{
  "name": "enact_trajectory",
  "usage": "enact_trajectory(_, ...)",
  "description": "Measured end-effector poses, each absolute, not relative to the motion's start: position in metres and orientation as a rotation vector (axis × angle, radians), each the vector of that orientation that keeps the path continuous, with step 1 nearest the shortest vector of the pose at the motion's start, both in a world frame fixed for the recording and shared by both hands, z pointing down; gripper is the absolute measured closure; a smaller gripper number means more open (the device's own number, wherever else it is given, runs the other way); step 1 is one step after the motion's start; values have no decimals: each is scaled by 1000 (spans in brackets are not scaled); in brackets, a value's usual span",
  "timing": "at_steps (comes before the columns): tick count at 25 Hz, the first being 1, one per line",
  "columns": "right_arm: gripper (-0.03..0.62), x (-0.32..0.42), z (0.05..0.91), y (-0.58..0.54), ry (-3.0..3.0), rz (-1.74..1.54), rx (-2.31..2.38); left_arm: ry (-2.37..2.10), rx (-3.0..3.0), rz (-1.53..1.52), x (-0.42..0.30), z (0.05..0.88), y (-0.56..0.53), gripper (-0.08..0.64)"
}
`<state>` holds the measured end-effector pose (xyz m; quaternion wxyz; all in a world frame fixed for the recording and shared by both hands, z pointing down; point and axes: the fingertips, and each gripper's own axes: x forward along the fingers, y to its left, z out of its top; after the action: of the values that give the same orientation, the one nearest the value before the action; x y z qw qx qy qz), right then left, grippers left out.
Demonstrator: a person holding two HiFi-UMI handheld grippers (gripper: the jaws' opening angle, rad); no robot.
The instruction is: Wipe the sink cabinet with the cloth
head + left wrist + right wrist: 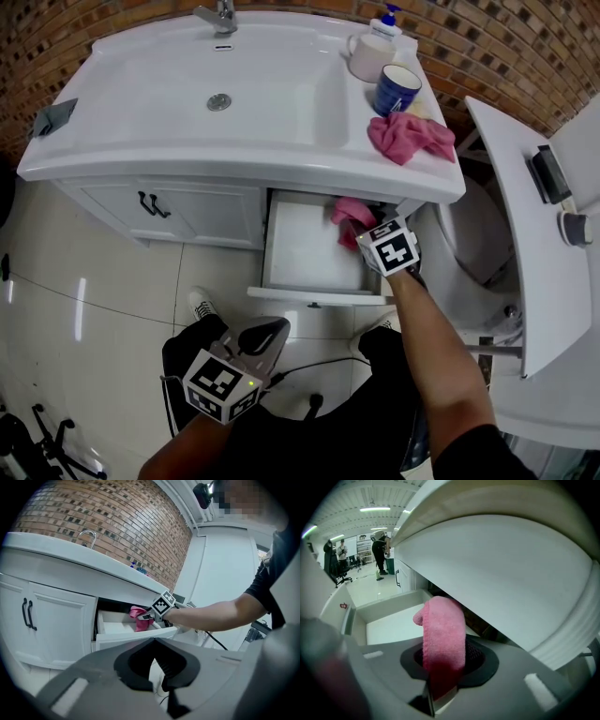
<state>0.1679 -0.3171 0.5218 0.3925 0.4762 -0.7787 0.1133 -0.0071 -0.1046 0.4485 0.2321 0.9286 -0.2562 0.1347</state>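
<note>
**Pink cloth gripped in the open drawer of the sink cabinet**

*Head view.* The white sink cabinet (169, 211) stands against a brick wall, its drawer (305, 258) pulled out beneath the counter. The right gripper (361, 234) reaches into the drawer's far right corner, at about 5 o'clock from the basin drain (218, 101). Its jaws are clamped on the pink cloth (349, 216), which shows as a crumpled lump against the white drawer floor. The left gripper (269, 330) hangs low over the person's lap, at about 7 o'clock from the drawer, well apart from the cabinet. A second pink rag (410, 136) lies on the counter, with a blue mug (396, 89) just beside it at 11 o'clock.

*Left gripper view.* The left gripper (161, 674) has its jaws brought together with nothing between them. Beyond it, at 12 o'clock, the right gripper (146, 616) holds the cloth (137, 617) inside the drawer (117, 629) — a bright pink fold draped over the drawer's edge.

*Right gripper view.* The cloth (443, 630) rises from between the closed jaws of the right gripper (443, 681) as a thick, looped roll of fine-napped terry, darker where it is pinched. The drawer (389, 623) floor lies behind it at 10 o'clock, and the counter underside (497, 573) curves overhead.
</note>
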Motion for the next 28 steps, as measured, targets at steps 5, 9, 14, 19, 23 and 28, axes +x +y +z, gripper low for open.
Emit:
enact_trajectory(5, 497, 188, 521, -317, -1949, 300, 1259, -702, 2559, 369, -6, 444, -99, 555)
enact_trajectory(9, 497, 192, 522, -317, -1933, 288, 1256, -707, 2565, 366, -8, 441, -97, 555)
enact_trajectory(14, 497, 189, 522, -311, -1937, 286, 1234, -706, 2569, 343, -10, 436, -93, 555)
enact_trajectory(19, 497, 180, 488, -285, -2004, 225, 1267, -709, 2586, 317, -11, 427, -88, 555)
enact_trajectory(23, 497, 181, 449, -243, -2080, 193, 1350, -716, 2592, 312, -13, 424, -81, 555)
enact_trajectory(28, 497, 190, 407, -193, -2143, 153, 1444, -704, 2615, 308, -12, 415, -67, 555)
